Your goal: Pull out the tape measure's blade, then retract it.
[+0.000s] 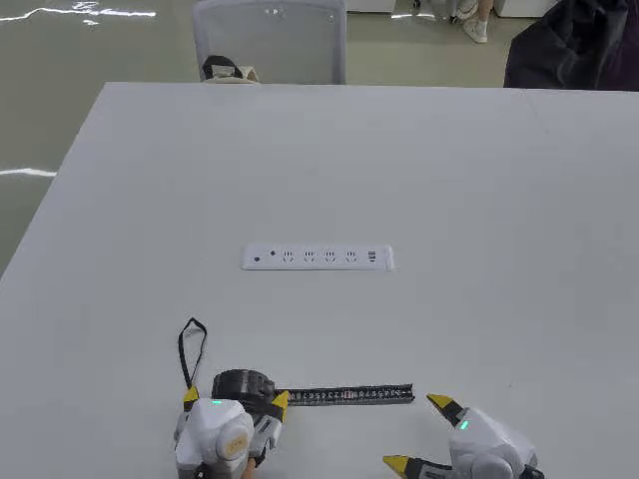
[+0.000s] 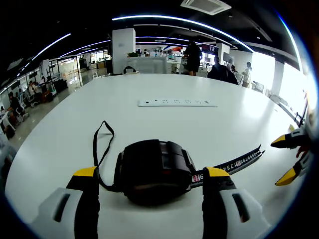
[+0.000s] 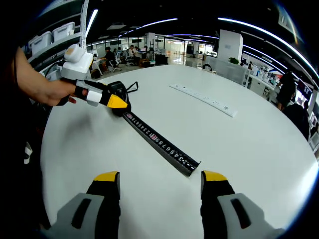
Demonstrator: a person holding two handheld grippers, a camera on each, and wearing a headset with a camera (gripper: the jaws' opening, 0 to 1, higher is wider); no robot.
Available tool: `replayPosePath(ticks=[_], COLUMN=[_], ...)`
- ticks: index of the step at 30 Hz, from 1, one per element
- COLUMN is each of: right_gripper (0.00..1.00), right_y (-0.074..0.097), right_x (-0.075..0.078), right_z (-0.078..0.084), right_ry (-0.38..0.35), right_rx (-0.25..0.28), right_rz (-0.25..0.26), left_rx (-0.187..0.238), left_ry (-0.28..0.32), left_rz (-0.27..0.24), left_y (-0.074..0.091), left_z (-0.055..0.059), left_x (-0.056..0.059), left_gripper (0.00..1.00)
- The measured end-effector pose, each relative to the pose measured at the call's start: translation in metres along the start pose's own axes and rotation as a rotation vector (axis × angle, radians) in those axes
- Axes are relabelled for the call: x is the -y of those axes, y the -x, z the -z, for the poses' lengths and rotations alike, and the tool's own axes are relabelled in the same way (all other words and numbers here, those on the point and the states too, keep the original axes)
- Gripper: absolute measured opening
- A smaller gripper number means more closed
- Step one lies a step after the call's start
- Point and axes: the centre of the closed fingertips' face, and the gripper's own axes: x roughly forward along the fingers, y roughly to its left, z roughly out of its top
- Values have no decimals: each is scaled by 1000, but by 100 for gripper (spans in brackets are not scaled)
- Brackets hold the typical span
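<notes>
Tape measure (image 2: 154,169) lies low and left of centre in the head view on the white table (image 1: 449,180), its dark blade (image 1: 349,395) already drawn out some way to the right along the lower edge. My left claw (image 1: 235,399) straddles the black case with its jaws apart; in the left gripper view a sliver of table shows on each side, so I am not clamped on it. My right claw (image 3: 160,176) is also spread and holds nothing, with the blade's hook end (image 3: 192,167) lying just ahead of it, between the yellow tips.

I judge the case hard, rounded and fairly dense, likely to twist unless squeezed across its flat sides. The blade looks thin and springy and may snap back, so I would pinch it at the hook. The wrist strap (image 1: 190,344) trails up-left, limp. A power strip (image 1: 318,257) sits at centre frame, well apart.
</notes>
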Motion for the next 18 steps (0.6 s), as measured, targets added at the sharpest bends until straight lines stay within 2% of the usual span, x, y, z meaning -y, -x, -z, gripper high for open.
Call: replayPosePath(ticks=[5, 13, 18], right_gripper=[63, 59, 51], right_y=[-4, -13, -16], right_x=[6, 18, 28], right_z=[0, 5, 7], right_ry=[57, 124, 183], right_rx=[-13, -43, -53], right_rz=[-32, -93, -120], left_rx=[-8, -14, -19], left_ry=[17, 36, 42], left_rz=[-9, -11, -8], left_y=[0, -11, -10], left_z=[0, 4, 4], left_x=[0, -6, -2], left_gripper=[81, 77, 75])
